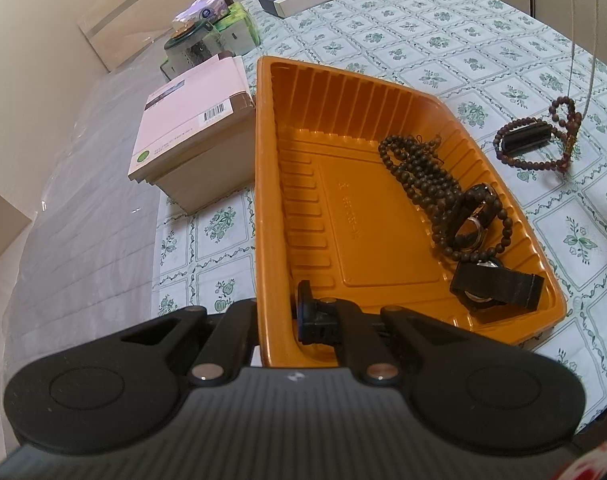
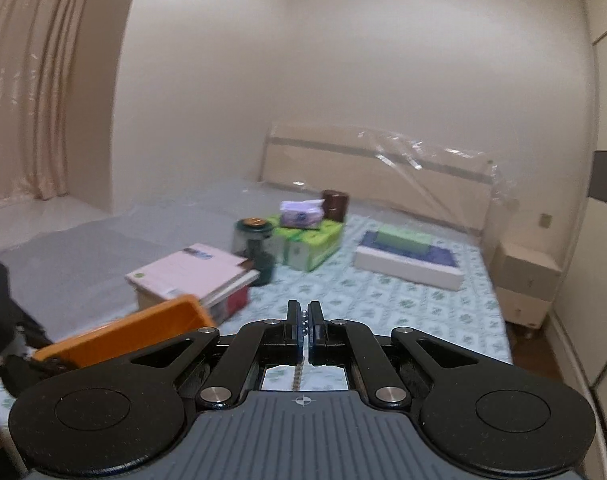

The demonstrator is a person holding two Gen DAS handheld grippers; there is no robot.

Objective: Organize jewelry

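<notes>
Left gripper clamps the orange tray's near wall, outer finger hidden behind it. Right gripper pinches a thin chain, mostly hidden, hanging vertically. Tray's long axis runs 6-to-12; dark beads and watches sit at its 3 o'clock side.

A stack of books lies on the bed, on its floral sheet. Behind it stands a dark green jar. Green tissue boxes sit just right of the jar. A flat white box lies far right.
</notes>
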